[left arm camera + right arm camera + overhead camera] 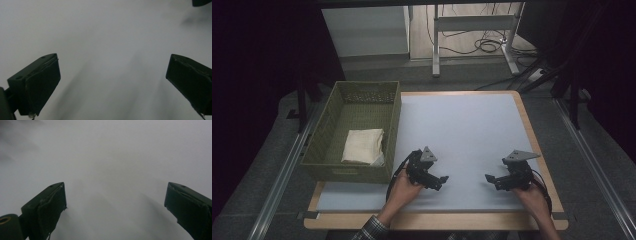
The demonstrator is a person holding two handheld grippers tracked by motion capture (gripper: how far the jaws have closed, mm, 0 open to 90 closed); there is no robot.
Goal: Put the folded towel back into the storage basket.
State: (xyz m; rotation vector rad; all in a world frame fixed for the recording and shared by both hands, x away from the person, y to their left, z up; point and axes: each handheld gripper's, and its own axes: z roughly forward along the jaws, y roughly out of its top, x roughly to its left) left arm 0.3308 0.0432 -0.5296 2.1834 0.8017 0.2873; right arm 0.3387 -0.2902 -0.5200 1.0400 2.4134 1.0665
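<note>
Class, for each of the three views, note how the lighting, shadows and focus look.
High view: the white mat is evenly lit, the room around it dark; basket and folded cloth are sharp. Left gripper view: open left gripper over a featureless grey surface with soft streaky shadows. Right gripper view: open right gripper, a similar hazy grey with faint shadows.

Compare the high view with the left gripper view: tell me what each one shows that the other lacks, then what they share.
High view alone: the green basket at the table's left edge, the folded cream cloth lying inside it, both hands, and the right gripper resting on the mat. Left gripper view alone: a close look along the left gripper, its two black jaws spread wide apart with nothing between them. Shared: the pale mat and the left gripper itself.
</note>
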